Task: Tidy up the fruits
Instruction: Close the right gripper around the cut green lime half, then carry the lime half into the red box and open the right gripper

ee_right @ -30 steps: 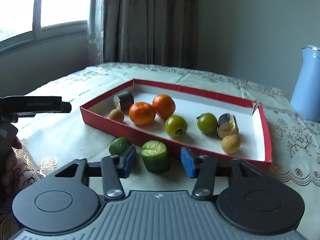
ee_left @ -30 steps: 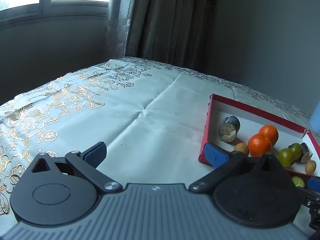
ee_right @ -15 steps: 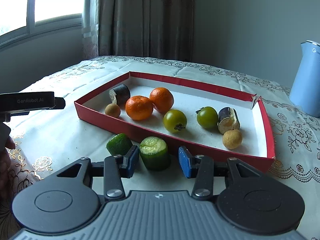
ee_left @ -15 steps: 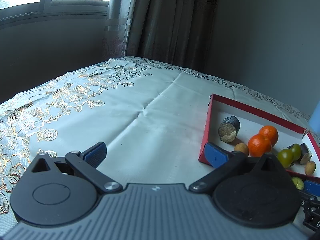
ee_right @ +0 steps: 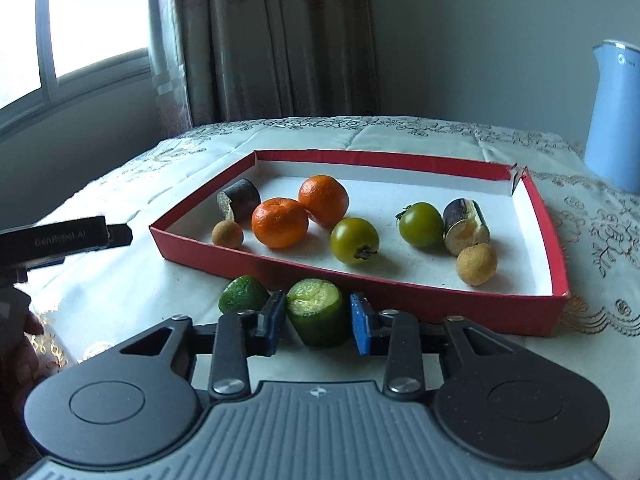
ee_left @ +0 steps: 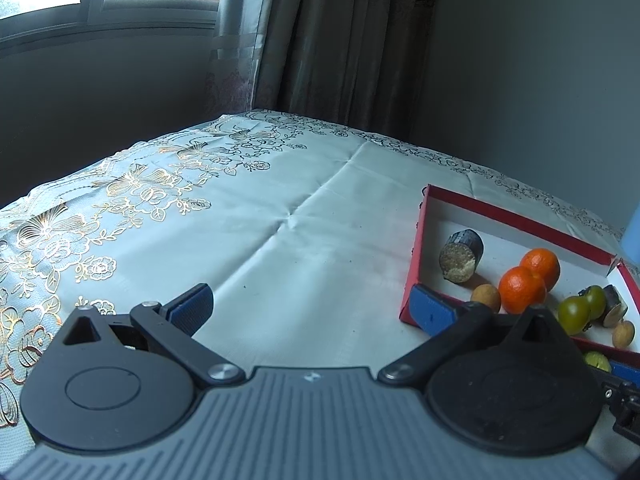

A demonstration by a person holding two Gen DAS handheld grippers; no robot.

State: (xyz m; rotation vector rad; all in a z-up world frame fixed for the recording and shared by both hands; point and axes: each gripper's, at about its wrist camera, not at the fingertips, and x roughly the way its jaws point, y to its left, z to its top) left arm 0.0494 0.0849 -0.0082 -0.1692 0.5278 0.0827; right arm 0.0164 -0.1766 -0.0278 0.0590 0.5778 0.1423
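Two grippers work a table [ee_left: 304, 240] draped in a floral cloth, its far edge meeting a curtain [ee_right: 276, 40] and its left side running bare and wide beneath the window. At far left in the right wrist view, the left gripper [ee_left: 316, 308] hangs level above that open cloth, jaws spread wide and holding nothing, its right pad just at the near left corner of the red tray [ee_right: 432, 300]. Just in front of the tray's near wall lie a small lime [ee_right: 242, 300] and, to its right, a cut green cucumber piece [ee_right: 318, 312] standing on end. The right gripper [ee_right: 318, 322] sits low at the table, jaws parted around the cucumber piece, the left pad near touching it, a slim gap at the right. Inside the tray rest two oranges [ee_right: 280, 222], two green tomatoes [ee_right: 354, 240], two dark cut chunks and two small brown fruits. A blue jug [ee_right: 614, 116] stands beyond the tray's right edge.
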